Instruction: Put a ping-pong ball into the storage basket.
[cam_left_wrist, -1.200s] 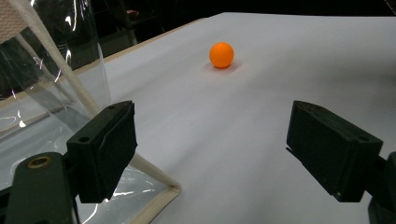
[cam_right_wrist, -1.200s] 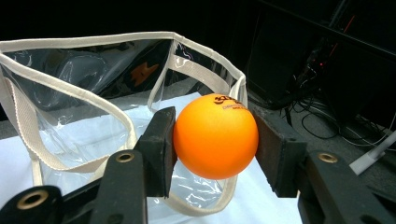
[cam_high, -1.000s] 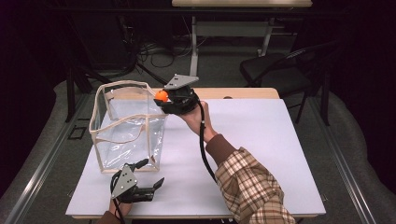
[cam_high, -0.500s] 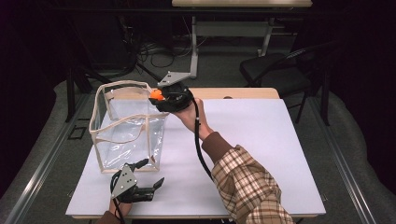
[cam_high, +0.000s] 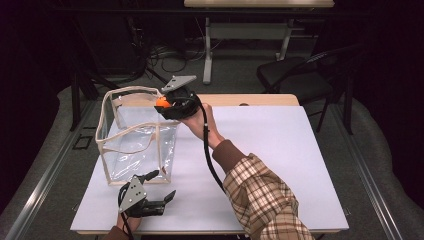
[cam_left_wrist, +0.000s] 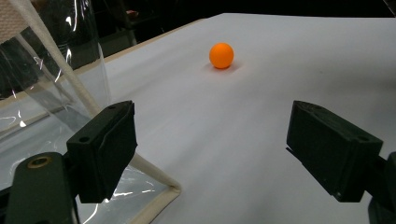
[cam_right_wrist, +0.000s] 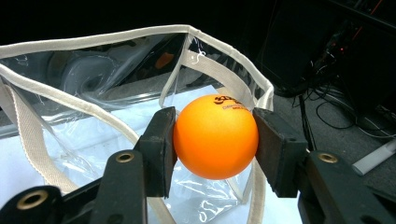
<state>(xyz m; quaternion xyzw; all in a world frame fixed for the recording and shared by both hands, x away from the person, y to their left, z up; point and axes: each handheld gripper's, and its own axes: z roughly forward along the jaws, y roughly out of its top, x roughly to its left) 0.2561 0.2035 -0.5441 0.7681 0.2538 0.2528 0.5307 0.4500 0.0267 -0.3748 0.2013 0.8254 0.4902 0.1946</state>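
Now right gripper (cam_high: 162, 103) pinching 1 orange ball (cam_right_wrist: 215, 136) over clear bag (cam_high: 135, 145) rim, upper left of centre, drop pending. Left gripper (cam_high: 160, 187) idling wide open, empty, lower left. Second ball (cam_left_wrist: 221, 55) waiting on white table (cam_high: 280, 160); roughly halfway.

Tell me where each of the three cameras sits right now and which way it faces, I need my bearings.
High view: above the person's side of the table, looking forward and down; shows both forearms, the left gripper and right gripper.
Left gripper view: rides the left gripper, low over the table, looking between its open jaws past the clear bag toward an orange ball on the table.
Right gripper view: rides the right gripper, looking past the held orange ball into the bag's open top.
Shared: the clear bag appears in all three.
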